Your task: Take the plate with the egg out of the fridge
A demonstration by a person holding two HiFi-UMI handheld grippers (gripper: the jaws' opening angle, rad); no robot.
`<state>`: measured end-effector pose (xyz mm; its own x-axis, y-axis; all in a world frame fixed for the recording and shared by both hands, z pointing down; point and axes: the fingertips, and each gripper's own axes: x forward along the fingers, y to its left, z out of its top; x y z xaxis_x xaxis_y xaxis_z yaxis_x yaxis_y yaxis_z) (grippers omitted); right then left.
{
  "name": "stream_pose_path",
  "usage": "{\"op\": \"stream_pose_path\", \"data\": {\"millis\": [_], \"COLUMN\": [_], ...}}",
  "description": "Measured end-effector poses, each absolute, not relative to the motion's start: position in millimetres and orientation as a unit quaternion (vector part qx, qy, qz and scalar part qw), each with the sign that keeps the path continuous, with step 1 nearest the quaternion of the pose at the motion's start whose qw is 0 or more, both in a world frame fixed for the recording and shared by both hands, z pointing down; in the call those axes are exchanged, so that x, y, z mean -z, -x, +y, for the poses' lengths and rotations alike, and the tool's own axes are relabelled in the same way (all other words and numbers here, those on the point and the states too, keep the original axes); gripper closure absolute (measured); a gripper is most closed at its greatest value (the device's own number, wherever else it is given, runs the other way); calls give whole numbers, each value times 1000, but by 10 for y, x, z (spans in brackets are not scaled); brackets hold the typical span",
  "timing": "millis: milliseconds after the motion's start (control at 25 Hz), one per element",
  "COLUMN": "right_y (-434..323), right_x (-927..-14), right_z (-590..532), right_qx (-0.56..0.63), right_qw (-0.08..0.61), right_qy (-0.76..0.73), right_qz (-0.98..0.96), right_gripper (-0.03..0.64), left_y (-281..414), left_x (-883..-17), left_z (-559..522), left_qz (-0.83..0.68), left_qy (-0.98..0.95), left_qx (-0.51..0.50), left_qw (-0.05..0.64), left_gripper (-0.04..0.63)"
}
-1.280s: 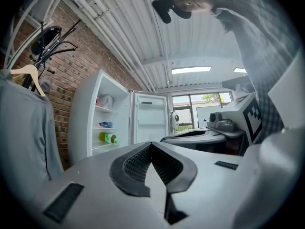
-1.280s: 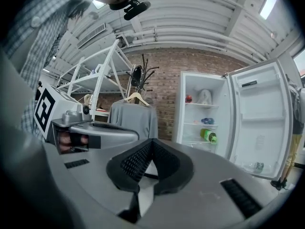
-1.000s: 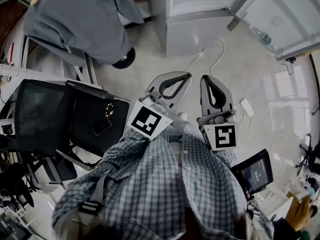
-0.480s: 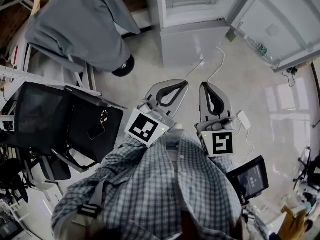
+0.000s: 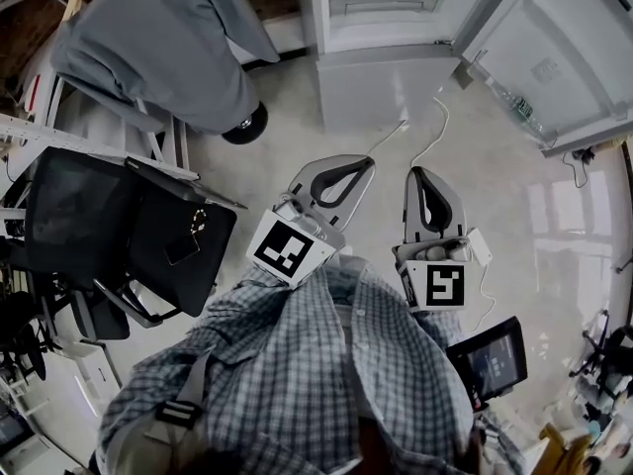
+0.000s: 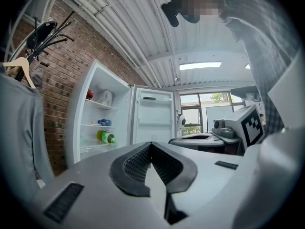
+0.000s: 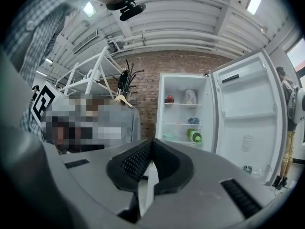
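Glossy floor [image 5: 297, 137], brick wall [image 7: 145, 75], fridge [image 7: 177, 114] (door open)

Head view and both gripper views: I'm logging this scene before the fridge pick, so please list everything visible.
White fridge: one, white, door open, by brick wall.
Green plastic bottle: one, green, lying on lower fridge shelf.
Small red item: one, red, top shelf.
White bag-like item: one, white, top shelf.
Small blue item: one, blue, middle shelf.
Plate with the egg: not made out.
Grey cloth: one, grey, draped left of fridge.
Black office chair: one, black, floor at left.
White cables: at least two, white, floor before fridge.
Dark tablet: one, black, lower right.
Checked shirt: one, grey-checked, the person's.
Left claw: one, grey, shut, empty.
Right claw: one, grey, shut, empty.
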<state>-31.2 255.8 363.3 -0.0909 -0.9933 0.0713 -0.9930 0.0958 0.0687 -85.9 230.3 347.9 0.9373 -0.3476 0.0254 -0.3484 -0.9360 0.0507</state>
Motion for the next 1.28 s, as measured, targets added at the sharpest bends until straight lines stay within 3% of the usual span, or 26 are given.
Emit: {"op": "stream_pose_path", "data": {"millis": [400,1280], "right_y": [121,-350], "right_x": [-3569,-3253], "right_z": [2322,622], "right_qx": [-1,36], "right_qw": [21,43], "right_qy": [-702,-701], "right_qz": [-712,-711], "right_gripper": [611,611], "left_y": [585,78], "left_x": [-3540,-3320], "left_z": [2023,340], "left_qz": [-147,-132], "left_qy": [-989,-990], "left_qx": [-14,34], "left_qw": [26,28], "left_gripper": [588,588]}}
